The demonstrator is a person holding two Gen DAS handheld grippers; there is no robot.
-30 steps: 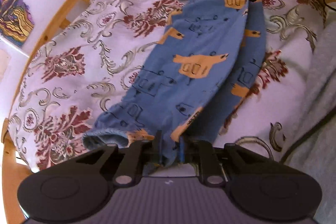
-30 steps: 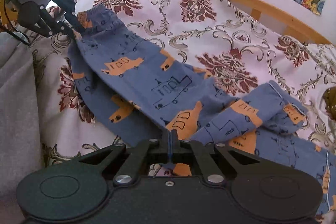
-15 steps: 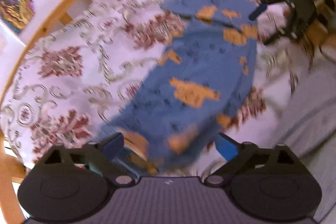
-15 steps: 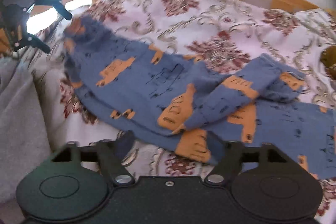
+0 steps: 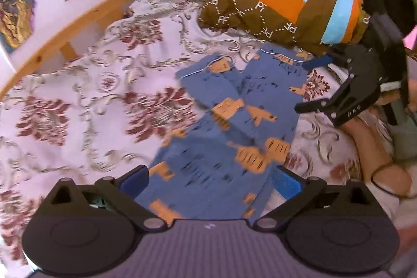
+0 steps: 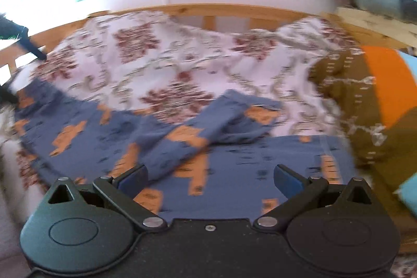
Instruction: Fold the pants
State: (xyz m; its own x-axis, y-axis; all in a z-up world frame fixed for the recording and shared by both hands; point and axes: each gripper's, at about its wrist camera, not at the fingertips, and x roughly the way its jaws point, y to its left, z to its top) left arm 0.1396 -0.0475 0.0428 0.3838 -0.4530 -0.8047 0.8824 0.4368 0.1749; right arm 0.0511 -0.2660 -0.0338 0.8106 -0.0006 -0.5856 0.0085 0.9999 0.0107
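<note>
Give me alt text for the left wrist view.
Blue pants with orange prints lie on a floral bedspread, between the left tongs' opening jaws, ungripped. The right tongs hover open at right, near a brown striped bundle.

A bed with a pale bedspread [image 5: 86, 85] patterned in dark red flowers carries the blue pants [image 5: 234, 137] with orange prints, lying flat between and ahead of the left jaws, and a brown, orange and light-blue blanket [image 5: 281, 7] bunched farther ahead, beyond the pants.
</note>
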